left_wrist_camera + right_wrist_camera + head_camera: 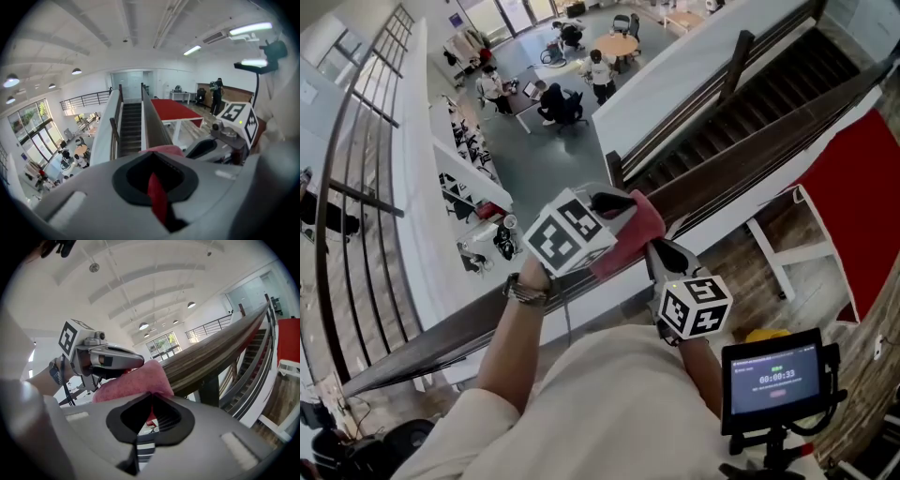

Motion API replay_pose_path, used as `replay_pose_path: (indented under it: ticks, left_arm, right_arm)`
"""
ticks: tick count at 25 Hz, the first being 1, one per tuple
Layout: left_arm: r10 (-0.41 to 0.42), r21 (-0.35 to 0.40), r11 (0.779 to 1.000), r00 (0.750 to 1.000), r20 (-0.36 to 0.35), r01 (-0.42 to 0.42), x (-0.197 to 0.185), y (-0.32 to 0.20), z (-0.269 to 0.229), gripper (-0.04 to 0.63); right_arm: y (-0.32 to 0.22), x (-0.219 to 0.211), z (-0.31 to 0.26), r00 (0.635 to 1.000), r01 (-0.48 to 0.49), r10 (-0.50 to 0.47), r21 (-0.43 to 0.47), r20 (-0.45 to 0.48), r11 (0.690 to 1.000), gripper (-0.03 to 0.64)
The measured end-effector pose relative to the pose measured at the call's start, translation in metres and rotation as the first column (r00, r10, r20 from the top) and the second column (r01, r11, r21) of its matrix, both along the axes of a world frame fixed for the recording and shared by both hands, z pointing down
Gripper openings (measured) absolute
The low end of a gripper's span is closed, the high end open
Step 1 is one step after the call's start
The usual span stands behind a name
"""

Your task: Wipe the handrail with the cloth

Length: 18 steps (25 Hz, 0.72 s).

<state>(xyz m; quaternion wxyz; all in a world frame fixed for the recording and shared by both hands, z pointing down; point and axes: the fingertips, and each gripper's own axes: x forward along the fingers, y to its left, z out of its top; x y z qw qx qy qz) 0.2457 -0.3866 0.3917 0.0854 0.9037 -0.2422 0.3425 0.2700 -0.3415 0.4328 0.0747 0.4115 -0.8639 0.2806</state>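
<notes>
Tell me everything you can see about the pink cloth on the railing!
The pink-red fuzzy cloth looks soft, like a small towel, and it is bunched up rather than spread flat. It lies over the top of the dark brown wooden handrail, high above a big hall. The left gripper is shut on one side of it, with a red fold pinched between its jaws. The right gripper pinches the opposite edge.

From the head camera I look steeply down over the dark wooden handrail (750, 155). My left claw (617, 202) and right claw (664, 251) cameras sit close behind their jaws, facing along that rail. All three views share the crumpled pink cloth (630, 230).
</notes>
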Motion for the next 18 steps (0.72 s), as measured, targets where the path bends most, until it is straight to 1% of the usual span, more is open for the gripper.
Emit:
replay_pose_path:
  ticks: [2, 4, 7, 8, 11, 12, 15, 18]
  left_arm:
    - [-0.022, 0.022, 1.0, 1.0, -0.003, 0.022, 0.0, -0.001, -0.009, 0.006]
    - [-0.033, 0.033, 0.999, 0.999, -0.029, 0.033, 0.001, 0.0, -0.02, 0.006]
    - [-0.015, 0.019, 1.0, 0.998, -0.064, 0.017, 0.008, 0.006, -0.029, 0.006]
    - [-0.006, 0.01, 1.0, 0.998, -0.06, 0.006, 0.012, 0.007, -0.028, 0.006]
    - [0.003, -0.009, 1.0, 1.0, -0.009, -0.003, 0.014, 0.01, -0.011, 0.006]
    - [-0.004, -0.01, 1.0, 1.0, -0.011, 0.004, 0.012, 0.009, -0.007, 0.006]
    - [-0.035, -0.021, 0.999, 0.997, -0.067, 0.034, 0.011, 0.004, -0.005, 0.006]
    - [-0.037, -0.047, 0.998, 0.996, -0.081, 0.033, 0.015, 0.003, -0.006, 0.006]
  right_arm:
    - [0.003, -0.002, -0.001, 1.0, 0.005, -0.005, -0.001, -0.001, 1.0, 0.014]
    - [0.006, -0.004, -0.003, 1.0, 0.015, -0.015, -0.003, 0.0, 1.0, 0.014]
    - [0.008, -0.006, -0.005, 1.0, 0.02, -0.02, -0.006, 0.001, 1.0, 0.014]
    - [0.009, -0.006, -0.005, 1.0, 0.019, -0.019, -0.007, 0.002, 1.0, 0.014]
    - [0.009, -0.007, -0.007, 1.0, 0.016, -0.016, -0.012, 0.008, 1.0, 0.014]
    - [0.009, -0.008, -0.007, 1.0, 0.014, -0.014, -0.012, 0.011, 1.0, 0.014]
    - [0.01, -0.006, -0.009, 1.0, 0.001, -0.001, -0.007, 0.02, 1.0, 0.014]
    - [0.011, -0.002, -0.011, 0.999, -0.008, 0.008, -0.006, 0.031, 1.0, 0.014]
